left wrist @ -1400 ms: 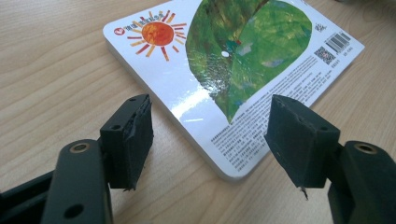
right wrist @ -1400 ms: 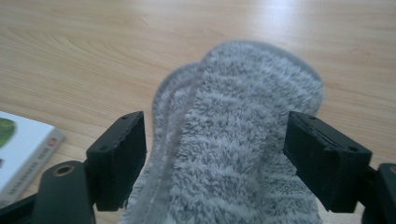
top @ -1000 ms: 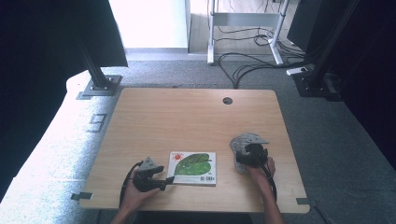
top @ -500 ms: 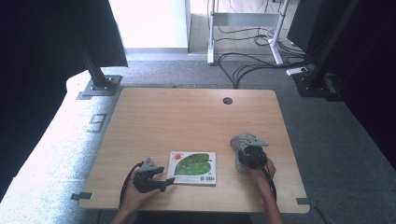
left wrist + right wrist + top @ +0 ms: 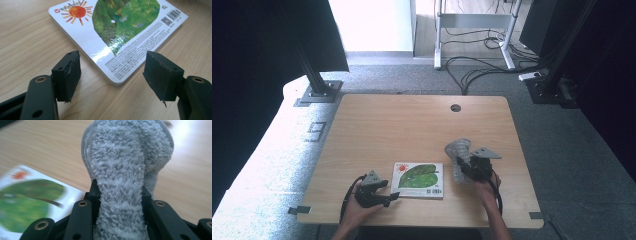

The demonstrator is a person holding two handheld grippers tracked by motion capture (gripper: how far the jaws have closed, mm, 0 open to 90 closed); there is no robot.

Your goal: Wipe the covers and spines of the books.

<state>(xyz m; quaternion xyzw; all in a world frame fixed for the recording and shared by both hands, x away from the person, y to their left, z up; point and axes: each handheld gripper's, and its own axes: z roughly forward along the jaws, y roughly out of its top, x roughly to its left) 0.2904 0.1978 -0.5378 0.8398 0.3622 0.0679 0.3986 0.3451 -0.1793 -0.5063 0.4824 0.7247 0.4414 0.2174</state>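
Note:
A picture book with a green leaf and an orange sun lies flat near the table's front edge. My left gripper rests just left of it, jaws open. In the left gripper view the book's near corner lies just beyond the open left gripper, untouched. My right gripper is to the right of the book, and its jaws have just been closing on a grey fluffy cloth. In the right gripper view the cloth stands up, pinched in the right gripper, with the book at lower left.
The wooden table has a round cable hole near its far edge. Beyond the table stand a black stand base, a white desk frame and loose cables on grey carpet.
The right gripper has shut on the grey cloth and lifted it slightly up and to the left. The left gripper and the book have stayed put.

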